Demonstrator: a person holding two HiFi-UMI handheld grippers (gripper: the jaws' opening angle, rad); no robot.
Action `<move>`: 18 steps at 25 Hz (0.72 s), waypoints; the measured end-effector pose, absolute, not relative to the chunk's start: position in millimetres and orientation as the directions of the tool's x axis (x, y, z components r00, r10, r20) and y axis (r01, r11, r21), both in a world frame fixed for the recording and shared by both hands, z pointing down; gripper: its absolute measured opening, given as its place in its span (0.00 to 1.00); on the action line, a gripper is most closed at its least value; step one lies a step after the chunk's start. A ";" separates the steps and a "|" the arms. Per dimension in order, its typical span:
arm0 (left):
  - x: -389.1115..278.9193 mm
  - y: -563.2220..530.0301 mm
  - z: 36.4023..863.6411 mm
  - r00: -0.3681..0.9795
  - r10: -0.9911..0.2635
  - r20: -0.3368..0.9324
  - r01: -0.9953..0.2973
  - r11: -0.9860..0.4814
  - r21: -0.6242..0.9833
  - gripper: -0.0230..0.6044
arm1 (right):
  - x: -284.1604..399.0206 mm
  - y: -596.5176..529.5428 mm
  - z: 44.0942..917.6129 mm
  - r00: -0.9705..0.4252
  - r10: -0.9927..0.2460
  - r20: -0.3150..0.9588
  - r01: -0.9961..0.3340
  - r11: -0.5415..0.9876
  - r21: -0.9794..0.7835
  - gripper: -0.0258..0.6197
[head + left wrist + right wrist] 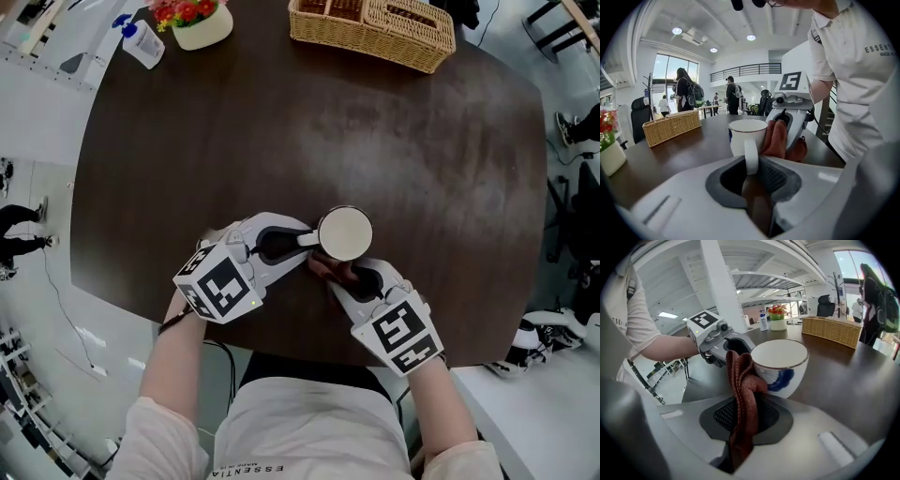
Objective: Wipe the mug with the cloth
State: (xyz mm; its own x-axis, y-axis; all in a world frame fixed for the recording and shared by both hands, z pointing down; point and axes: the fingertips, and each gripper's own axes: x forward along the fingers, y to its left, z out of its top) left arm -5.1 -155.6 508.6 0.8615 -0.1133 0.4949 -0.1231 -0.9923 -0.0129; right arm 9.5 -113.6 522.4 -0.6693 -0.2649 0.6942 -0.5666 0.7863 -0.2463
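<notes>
— What colours are you getting on your feed?
— I see a white mug [780, 364] with a blue motif and a thin dark rim line, and a rust-red cloth [743, 394].
— And around them?
— Dark brown table [281, 122], tan woven basket [375, 28]. My left gripper [307, 239] and right gripper [343, 274] are white, with black pads and black-and-white square markers.

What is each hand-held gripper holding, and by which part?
Left hand-held gripper grips the mug by its handle; right hand-held gripper grips the cloth by a bunched fold.
</notes>
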 end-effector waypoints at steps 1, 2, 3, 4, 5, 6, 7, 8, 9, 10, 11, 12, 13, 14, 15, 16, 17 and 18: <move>-4.8 -154.7 508.8 0.861 -0.108 0.496 -0.116 -0.993 -0.015 0.17 | 12.8 -115.6 522.2 -0.666 -0.272 0.695 -0.578 0.777 -0.250 0.16; -4.3 -154.0 508.7 0.863 -0.104 0.495 -0.110 -0.994 -0.016 0.17 | 15.8 -117.4 522.4 -0.661 -0.280 0.697 -0.589 0.769 -0.249 0.16; -4.1 -153.5 508.4 0.865 -0.099 0.492 -0.106 -0.994 -0.014 0.16 | 18.8 -118.9 523.2 -0.654 -0.288 0.699 -0.599 0.761 -0.247 0.16; -4.4 -153.2 508.0 0.868 -0.095 0.488 -0.103 -0.995 -0.011 0.16 | 22.1 -120.4 524.7 -0.647 -0.295 0.703 -0.610 0.753 -0.246 0.16; -5.1 -153.2 508.0 0.870 -0.091 0.485 -0.100 -0.995 -0.008 0.16 | 26.0 -122.1 526.8 -0.640 -0.302 0.706 -0.622 0.744 -0.245 0.16; -5.8 -153.5 508.2 0.870 -0.087 0.484 -0.097 -0.995 -0.005 0.16 | 30.8 -123.7 529.3 -0.631 -0.309 0.712 -0.636 0.732 -0.245 0.16; -6.5 -154.2 508.6 0.870 -0.084 0.485 -0.095 -0.995 -0.003 0.16 | 36.6 -124.9 531.8 -0.620 -0.314 0.719 -0.651 0.718 -0.247 0.16; -7.0 -155.0 508.9 0.870 -0.082 0.486 -0.093 -0.996 -0.001 0.16 | 43.3 -126.2 534.1 -0.608 -0.320 0.727 -0.667 0.703 -0.248 0.16; -7.4 -155.7 509.2 0.870 -0.080 0.487 -0.092 -0.996 0.001 0.16 | 50.5 -128.1 535.7 -0.595 -0.328 0.734 -0.684 0.687 -0.247 0.16; -7.8 -156.3 509.2 0.870 -0.078 0.487 -0.092 -0.996 0.004 0.16 | 58.2 -130.8 536.9 -0.582 -0.339 0.739 -0.701 0.669 -0.245 0.16; -8.2 -156.8 509.2 0.871 -0.077 0.486 -0.092 -0.996 0.008 0.16 | 66.1 -134.2 537.5 -0.568 -0.351 0.745 -0.719 0.652 -0.241 0.16; -8.4 -157.1 509.0 0.872 -0.076 0.484 -0.093 -0.996 0.011 0.16 | 74.2 -138.4 537.8 -0.552 -0.364 0.750 -0.737 0.633 -0.235 0.16; -8.6 -157.2 508.9 0.873 -0.076 0.482 -0.095 -0.995 0.014 0.16 | 82.4 -143.2 537.7 -0.534 -0.379 0.756 -0.756 0.615 -0.225 0.16; -8.8 -157.2 508.9 0.873 -0.077 0.481 -0.097 -0.995 0.017 0.16 | 90.6 -148.9 537.5 -0.513 -0.397 0.761 -0.774 0.596 -0.212 0.16; -9.1 -157.2 509.0 0.873 -0.079 0.481 -0.100 -0.995 0.020 0.16 | 98.5 -155.3 536.9 -0.492 -0.415 0.765 -0.792 0.578 -0.196 0.16; -9.4 -157.2 509.3 0.873 -0.081 0.481 -0.105 -0.994 0.023 0.16 | 105.3 -162.3 535.7 -0.473 -0.433 0.768 -0.808 0.561 -0.181 0.16; -9.7 -157.0 509.4 0.873 -0.085 0.481 -0.111 -0.993 0.027 0.16 | 110.4 -169.6 533.6 -0.459 -0.449 0.767 -0.819 0.548 -0.169 0.16; -10.1 -156.8 509.3 0.873 -0.089 0.480 -0.119 -0.992 0.032 0.16 | 113.4 -177.2 530.9 -0.451 -0.463 0.763 -0.827 0.539 -0.162 0.16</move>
